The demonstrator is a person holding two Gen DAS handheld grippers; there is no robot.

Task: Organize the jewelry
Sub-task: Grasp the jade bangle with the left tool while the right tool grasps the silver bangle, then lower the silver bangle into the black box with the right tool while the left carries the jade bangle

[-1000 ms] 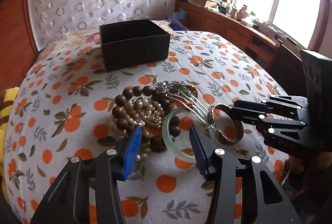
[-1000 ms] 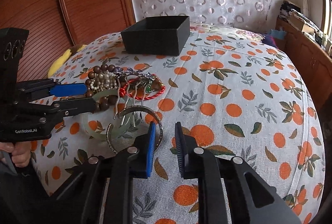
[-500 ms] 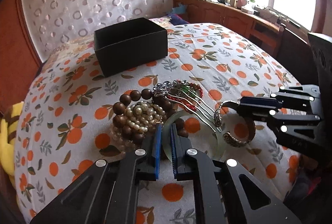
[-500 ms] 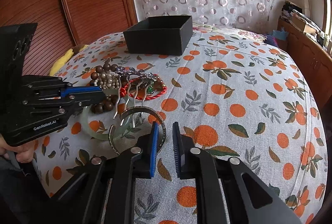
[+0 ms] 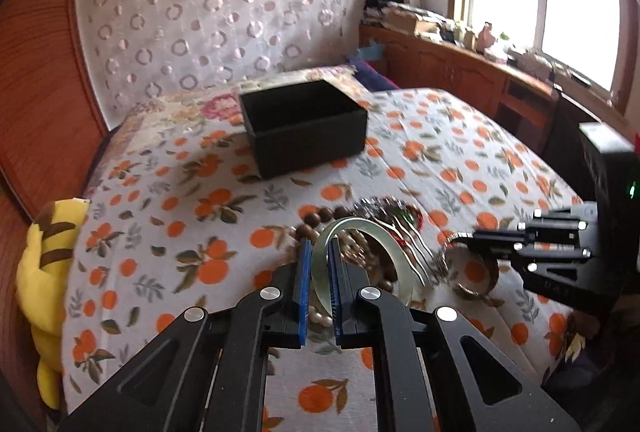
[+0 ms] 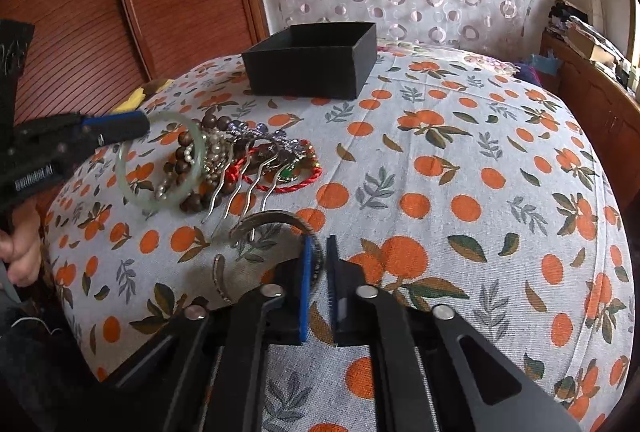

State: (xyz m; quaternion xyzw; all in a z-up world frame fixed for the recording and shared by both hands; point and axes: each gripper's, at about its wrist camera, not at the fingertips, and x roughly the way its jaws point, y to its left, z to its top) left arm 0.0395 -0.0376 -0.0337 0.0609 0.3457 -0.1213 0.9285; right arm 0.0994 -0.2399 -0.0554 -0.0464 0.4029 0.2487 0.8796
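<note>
A bedroom, daylight from the window, and a bed under an orange-print bedspread with a wooden headboard behind.

From the left wrist view, the left hand-held gripper is clenched on the rim of a pale green jade bangle, which stands tilted above the jewelry heap, seemingly clear of the bed. The open black box sits well beyond the heap; its inside is mostly hidden, so I cannot tell whether anything lies in it. To the right, the other gripper reaches in at a silver cuff.

From the right wrist view, the right hand-held gripper has just been closing, and its pads now pinch the band of the silver cuff bracelet, which seems to rest on the bedspread. Left on the bed are wooden beads, pearls, a metal hair comb and a red cord bracelet.

The sorting looks barely begun: two pieces gripped, none visibly boxed.
</note>
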